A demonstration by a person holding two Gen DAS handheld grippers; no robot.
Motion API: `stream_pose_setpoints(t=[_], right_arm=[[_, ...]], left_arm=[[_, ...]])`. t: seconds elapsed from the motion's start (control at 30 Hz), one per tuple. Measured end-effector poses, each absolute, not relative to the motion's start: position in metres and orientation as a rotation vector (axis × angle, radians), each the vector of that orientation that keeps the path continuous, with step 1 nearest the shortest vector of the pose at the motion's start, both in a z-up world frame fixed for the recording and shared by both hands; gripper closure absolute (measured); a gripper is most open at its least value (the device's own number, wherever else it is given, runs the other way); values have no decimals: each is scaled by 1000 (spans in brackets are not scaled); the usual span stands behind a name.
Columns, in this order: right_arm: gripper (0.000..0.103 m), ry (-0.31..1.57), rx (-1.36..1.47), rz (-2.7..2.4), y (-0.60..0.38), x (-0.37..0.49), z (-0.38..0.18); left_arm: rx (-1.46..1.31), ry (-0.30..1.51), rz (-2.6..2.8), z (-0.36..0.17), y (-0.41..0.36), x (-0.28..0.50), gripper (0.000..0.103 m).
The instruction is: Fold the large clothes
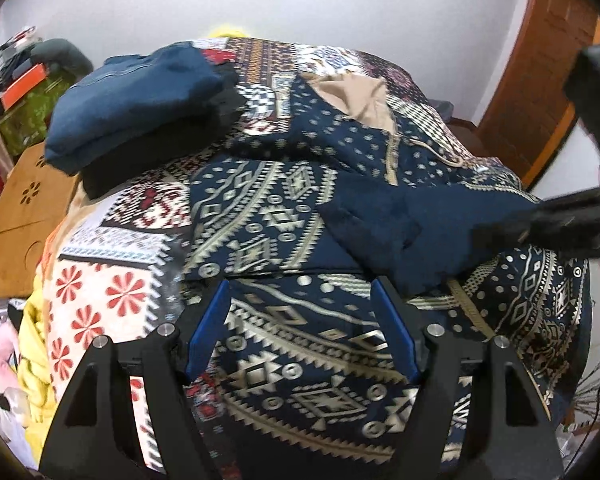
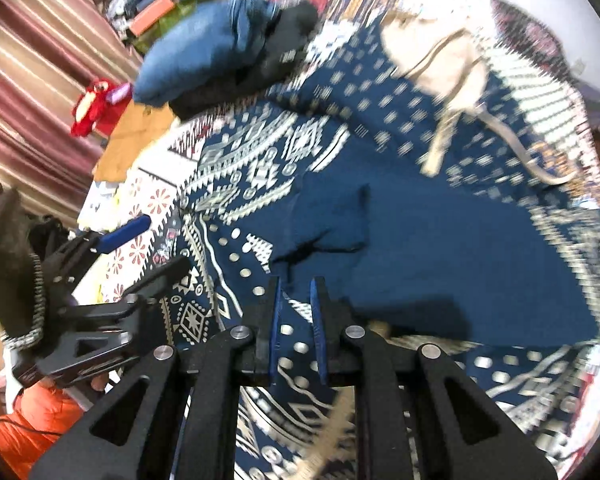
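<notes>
text: none legible (blurred) | patterned hoodie (image 1: 284,208) — spread on bed (image 1: 100,296)

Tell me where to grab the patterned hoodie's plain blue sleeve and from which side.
Judging by its pose, grip the plain blue sleeve at its free cuff end, coming from above. It lies flat across the patterned hoodie, so only that loose edge should lift without gathering the layer beneath.

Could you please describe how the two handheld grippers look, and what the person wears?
Both the left gripper and the right gripper have matte black frames with triangular cut-outs and round silver pivot bolts. Each jaw carries a flat blue pad. In the right wrist view, an orange sleeve shows at the lower left, below the left gripper's body. No markings are readable.
</notes>
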State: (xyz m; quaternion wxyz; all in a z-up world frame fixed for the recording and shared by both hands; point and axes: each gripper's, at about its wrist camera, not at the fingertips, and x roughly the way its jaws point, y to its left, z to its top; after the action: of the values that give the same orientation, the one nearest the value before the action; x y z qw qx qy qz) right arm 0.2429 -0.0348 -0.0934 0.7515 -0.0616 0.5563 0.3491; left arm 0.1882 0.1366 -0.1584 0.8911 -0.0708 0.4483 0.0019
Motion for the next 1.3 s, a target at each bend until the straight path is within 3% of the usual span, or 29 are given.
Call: stream_pose_setpoints(t=[0.4,0.47,0.6,0.77,1.1,1.3], right_arm=[[88,1016,-209,539,-128,251,-56],[87,1026,-192,513,-140,253,-64],[86,1053,-174,433,-161,257,-82],[86,1063,-106,365,-194,258,-94],[86,1000,-17,281,-227,263,-82],[86,1031,-46,282,-213,273,-98]], left_arm=[[48,986,-63,-188,75,240,34],[75,1021,-56,-199,70,250,43],[105,1042,-32,-212,69,260,53],[65,1038,-31,-209,74,271,87],[-146,793,-16,-123,118,264,90],[-198,805,57,-129,151,265,90]])
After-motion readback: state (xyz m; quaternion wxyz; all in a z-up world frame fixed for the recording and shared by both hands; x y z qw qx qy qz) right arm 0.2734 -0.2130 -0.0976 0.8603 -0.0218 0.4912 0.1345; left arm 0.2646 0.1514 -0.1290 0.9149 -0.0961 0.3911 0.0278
